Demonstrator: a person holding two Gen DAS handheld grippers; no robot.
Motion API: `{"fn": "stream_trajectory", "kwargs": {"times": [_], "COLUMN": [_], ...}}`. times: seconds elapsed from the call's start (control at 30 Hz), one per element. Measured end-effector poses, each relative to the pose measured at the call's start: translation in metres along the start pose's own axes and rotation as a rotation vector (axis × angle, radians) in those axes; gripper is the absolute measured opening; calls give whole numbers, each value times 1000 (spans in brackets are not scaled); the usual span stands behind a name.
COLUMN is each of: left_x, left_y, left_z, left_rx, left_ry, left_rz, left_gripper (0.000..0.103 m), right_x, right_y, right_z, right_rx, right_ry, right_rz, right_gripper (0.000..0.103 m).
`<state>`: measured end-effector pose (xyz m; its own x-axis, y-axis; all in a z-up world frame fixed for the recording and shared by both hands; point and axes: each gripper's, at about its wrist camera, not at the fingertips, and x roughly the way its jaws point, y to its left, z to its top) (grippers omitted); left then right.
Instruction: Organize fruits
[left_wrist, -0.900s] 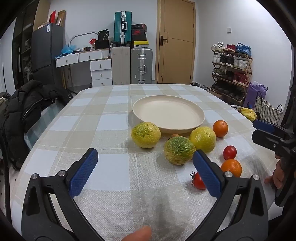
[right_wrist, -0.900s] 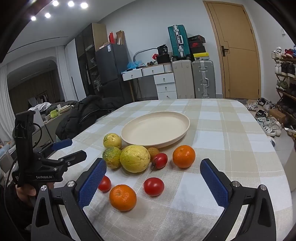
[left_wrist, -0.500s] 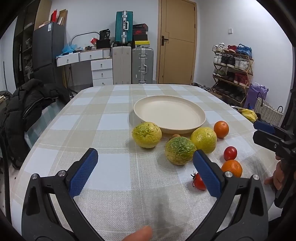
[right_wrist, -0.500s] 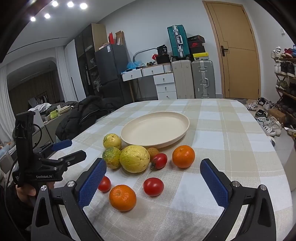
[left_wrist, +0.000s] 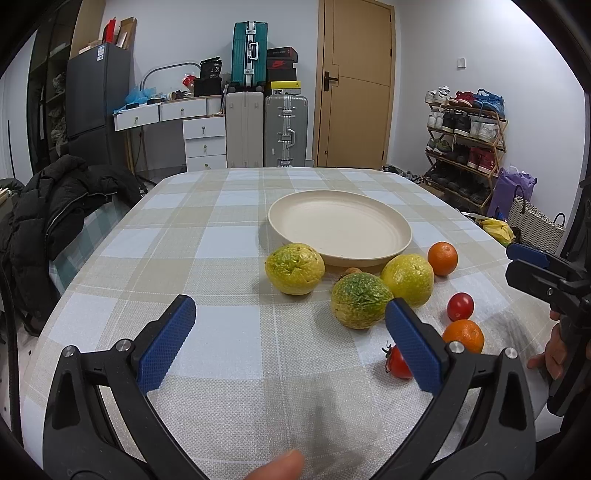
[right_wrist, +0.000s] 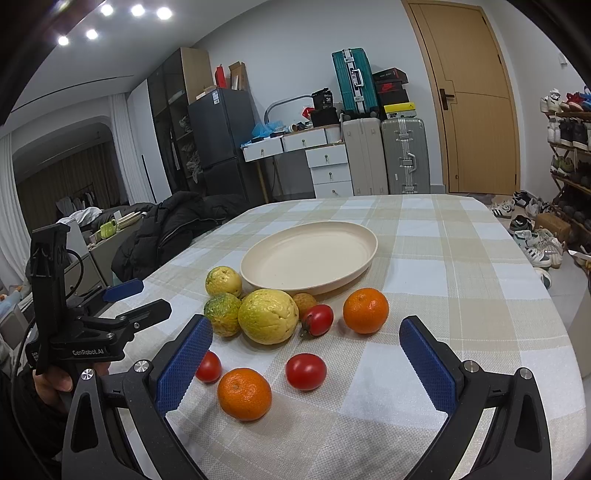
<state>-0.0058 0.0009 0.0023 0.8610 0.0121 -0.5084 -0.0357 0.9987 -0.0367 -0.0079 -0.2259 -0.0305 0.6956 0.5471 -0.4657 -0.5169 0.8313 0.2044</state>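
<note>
A surface (right_wrist: 461, 266) draped in a beige, white and pale blue checked cloth carries a round cream plate (right_wrist: 364, 242) near its middle, with nothing on it. All the fruit lies on the cloth between the plate and the near edge. Just beside the plate's near rim sit three bumpy yellow-green fruits: a pale yellow one (right_wrist: 223, 280) closest to the plate's left side, a greener one (right_wrist: 222, 314) in front of it, and the largest yellow one (right_wrist: 267, 315) touching the greener one. A small brownish fruit (right_wrist: 304, 301) is tucked between the largest fruit and the plate. A red tomato (right_wrist: 317, 319) with a green stem rests against the largest fruit's right side, and an orange (right_wrist: 365, 310) sits just right of that tomato. Closer to the near edge lie another tomato (right_wrist: 306, 371), a second orange (right_wrist: 244, 393) and a third tomato (right_wrist: 208, 366), which is partly hidden behind a blue pad. The right tongs (right_wrist: 304, 365) hang above this nearer group, spread wide and holding nothing. The left tongs (left_wrist: 290, 345) are also spread wide and empty, hovering over bare cloth toward the left of the fruit, tilted down toward the surface; a fingertip (left_wrist: 277, 469) shows at the bottom of that view. A black jacket (left_wrist: 55, 214) lies beside the surface's left edge.
</note>
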Motion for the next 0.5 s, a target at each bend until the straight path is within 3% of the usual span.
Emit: {"fn": "stream_trajectory", "kwargs": {"times": [0.5], "left_x": [1], "left_y": [1], "left_z": [0], "left_rx": [-3], "left_ry": [0], "left_rz": [-3], "left_gripper": [102], "right_x": [0], "right_y": [-1], "right_z": [0], "right_rx": [5], "right_ry": [1], "right_rz": [0], "right_gripper": [103]}}
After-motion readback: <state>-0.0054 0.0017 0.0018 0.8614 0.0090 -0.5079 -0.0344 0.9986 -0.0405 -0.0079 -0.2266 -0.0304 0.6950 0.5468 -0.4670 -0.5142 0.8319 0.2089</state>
